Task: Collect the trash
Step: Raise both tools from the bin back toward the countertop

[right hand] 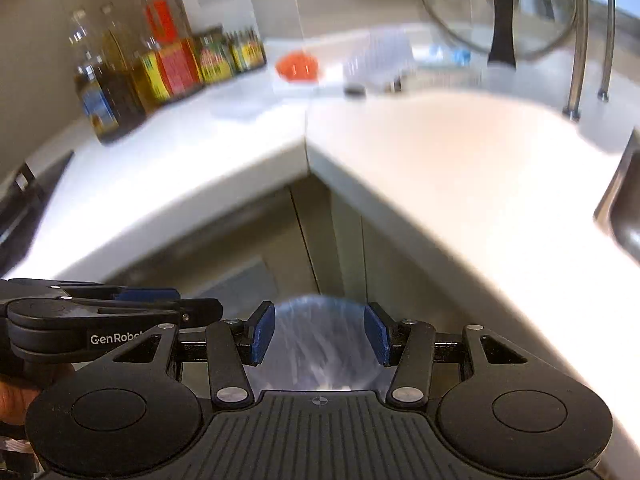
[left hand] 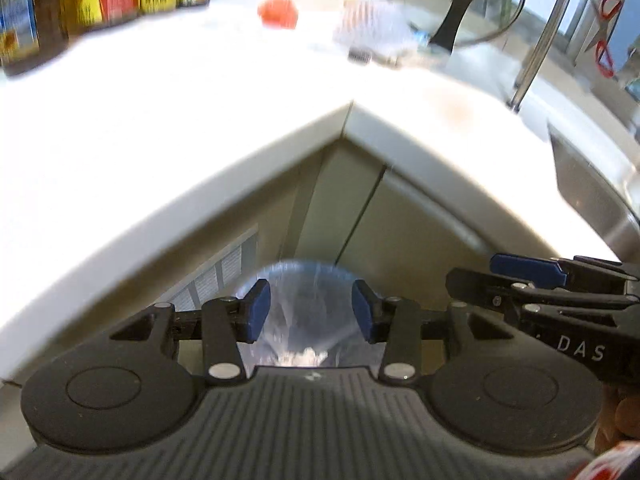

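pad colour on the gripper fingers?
Blue pads on black fingers; clearest in the right wrist view.

Orange blob and clear ribbed object on the countertop — motion-blurred, unidentifiable — sink cropped.

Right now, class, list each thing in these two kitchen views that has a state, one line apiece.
left gripper: open, nothing between its pads
right gripper: open, nothing between its pads
orange trash: lying on the counter, not picked up
clear plastic wrapper: lying on the counter, blurred
glass lid: propped upright
bottles: standing upright
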